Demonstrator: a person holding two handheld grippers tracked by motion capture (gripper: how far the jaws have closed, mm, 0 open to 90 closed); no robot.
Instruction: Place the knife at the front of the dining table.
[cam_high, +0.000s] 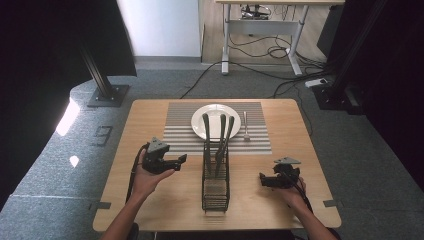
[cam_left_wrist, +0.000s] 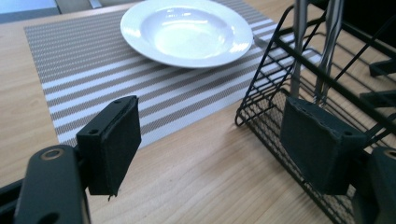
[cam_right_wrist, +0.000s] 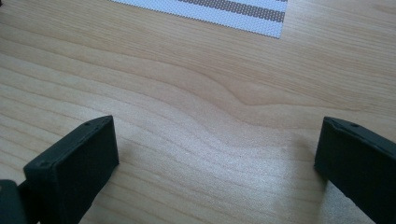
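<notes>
Centrally on the desk, toward its near edge, stands the black wire rack (cam_high: 216, 180), three dark-handled utensils (cam_high: 219, 135) upright inside. Just left of it the left gripper (cam_high: 181, 159) hovers, jaws spread, nothing between them. Right of it, the right gripper (cam_high: 262, 178) sits spread too. Beyond lie the striped placemat (cam_high: 180, 120) and white plate (cam_high: 200, 117).

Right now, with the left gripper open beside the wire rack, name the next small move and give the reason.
Probably ease the left gripper toward the wire rack and line its open jaws up on the nearest utensil handle. Nothing sits between the jaws, the rack is just beside them, and three handles stand upright in it.
</notes>
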